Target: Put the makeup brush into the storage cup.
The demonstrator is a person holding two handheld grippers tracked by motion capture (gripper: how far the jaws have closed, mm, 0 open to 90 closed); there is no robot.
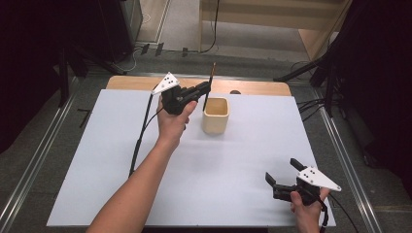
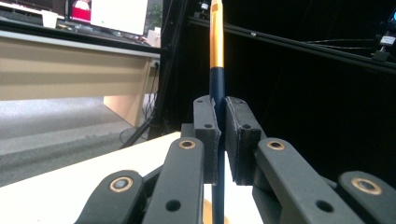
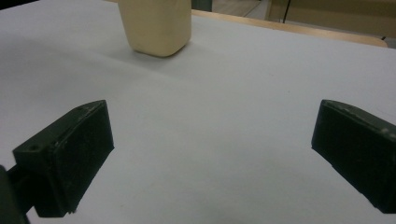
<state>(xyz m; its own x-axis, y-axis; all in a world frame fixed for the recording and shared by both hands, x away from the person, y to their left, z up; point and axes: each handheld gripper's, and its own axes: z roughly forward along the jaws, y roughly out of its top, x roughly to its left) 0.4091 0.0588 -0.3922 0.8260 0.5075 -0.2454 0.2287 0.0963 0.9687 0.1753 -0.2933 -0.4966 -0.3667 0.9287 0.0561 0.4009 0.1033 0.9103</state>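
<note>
Matt cream plastic cup, glossy pencil, smooth white tabletop

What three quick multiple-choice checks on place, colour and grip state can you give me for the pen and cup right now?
1. Where is the pen?
A. Upright at the cup, at its left rim
B. Flat on the white sheet
C. Beside the right gripper

2. What colour is the pen's upper part?
A. Green
B. Orange
C. White

3. How do the grippers stand?
A. Both open
B. Left gripper shut on the pen, right gripper open
C. Right shut on the cup

Answers:
1 A, the high view shows it upright at the cup's left rim.
2 B, the left gripper view shows orange above dark blue.
3 B, pads press the pen; right jaws stand wide apart.
</note>
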